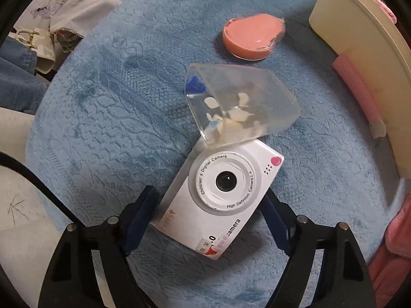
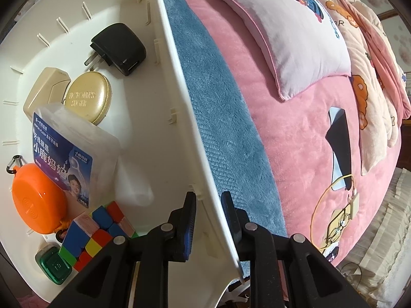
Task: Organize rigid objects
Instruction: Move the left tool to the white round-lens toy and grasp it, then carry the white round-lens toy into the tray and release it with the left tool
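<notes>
While the left gripper [image 1: 208, 224] hangs nose-down over the blue fleece blanket [image 1: 108, 118], the white toy camera [image 1: 218, 200] lies flat between its two blue pads, lens up, in the lower middle of the left wrist view. Reading from left to right, the left pad [image 1: 140, 222] stands beside the camera's lower-left long edge with a thin sliver of blanket showing, the camera body fills the gap, and the right pad [image 1: 276, 224] sits against or just over the opposite long edge; whether either pad presses I cannot tell. No earlier view is given, so I call the jaws wide, straddling the camera without a sure grip. The camera's long axis runs from the lower part of the frame up and to the right, so the pads face its long sides and would close across its short width. Its upper end touches a clear plastic box [image 1: 239, 105], and beyond that, higher right, sits a pink round case [image 1: 253, 37]. At the far right edge runs the cream bin [image 1: 341, 25].

In the right wrist view the right gripper [image 2: 209, 220] is nearly closed, pinching the bin's white wall [image 2: 179, 118], with stored items at frame left, among them a black plug [image 2: 120, 48] and an orange case [image 2: 36, 202]. The left hand is plainly the nearer to the camera
</notes>
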### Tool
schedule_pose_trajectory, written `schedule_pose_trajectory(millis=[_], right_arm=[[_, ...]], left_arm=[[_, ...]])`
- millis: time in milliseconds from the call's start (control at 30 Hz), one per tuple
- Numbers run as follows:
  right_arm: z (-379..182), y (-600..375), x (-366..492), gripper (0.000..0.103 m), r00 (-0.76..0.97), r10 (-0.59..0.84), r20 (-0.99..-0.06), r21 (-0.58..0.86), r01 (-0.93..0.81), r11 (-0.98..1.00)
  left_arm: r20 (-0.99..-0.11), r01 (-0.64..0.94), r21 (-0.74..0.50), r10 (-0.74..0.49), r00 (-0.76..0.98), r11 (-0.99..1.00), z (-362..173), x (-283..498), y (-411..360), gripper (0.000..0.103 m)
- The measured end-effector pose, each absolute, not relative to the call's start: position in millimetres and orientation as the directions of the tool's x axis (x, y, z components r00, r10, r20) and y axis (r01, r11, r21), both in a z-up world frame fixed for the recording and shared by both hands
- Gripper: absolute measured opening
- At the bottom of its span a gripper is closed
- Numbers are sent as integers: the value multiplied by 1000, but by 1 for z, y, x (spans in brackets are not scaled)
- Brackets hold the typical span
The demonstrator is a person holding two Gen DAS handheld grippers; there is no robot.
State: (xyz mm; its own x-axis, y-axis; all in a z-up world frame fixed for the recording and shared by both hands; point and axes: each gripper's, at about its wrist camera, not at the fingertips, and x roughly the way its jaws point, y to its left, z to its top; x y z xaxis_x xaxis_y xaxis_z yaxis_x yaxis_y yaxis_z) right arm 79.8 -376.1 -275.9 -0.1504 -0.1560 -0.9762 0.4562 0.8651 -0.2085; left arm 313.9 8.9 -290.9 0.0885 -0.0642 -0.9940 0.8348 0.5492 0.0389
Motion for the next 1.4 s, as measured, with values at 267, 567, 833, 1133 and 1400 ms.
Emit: schedule_pose_trajectory(millis=[267, 567, 833, 1133, 1400], right_arm=[[-274, -376, 79, 22, -136, -155, -978, -201, 458, 866], [-271, -376, 77, 22, -105, -139, -985, -172, 441, 881], [-271, -378, 73, 22, -80, -107, -991, -130, 405, 905], [-272, -377, 72, 22, -68, -65, -996, -83, 316, 945], [-271, -373, 70, 21, -67, -30, -997, -44, 221, 974]], left_arm=[[-990, 751, 20, -89, 105, 660, -284, 288, 35, 68], [-990, 639, -41, -118, 79, 768, -280, 240, 58, 63], [-983, 508, -150, -182, 14, 848, -271, 187, 70, 63], [-962, 353, -249, -271, 15, 902, -245, 127, 80, 62], [-941, 264, -301, -331, 76, 916, -205, 107, 45, 60]])
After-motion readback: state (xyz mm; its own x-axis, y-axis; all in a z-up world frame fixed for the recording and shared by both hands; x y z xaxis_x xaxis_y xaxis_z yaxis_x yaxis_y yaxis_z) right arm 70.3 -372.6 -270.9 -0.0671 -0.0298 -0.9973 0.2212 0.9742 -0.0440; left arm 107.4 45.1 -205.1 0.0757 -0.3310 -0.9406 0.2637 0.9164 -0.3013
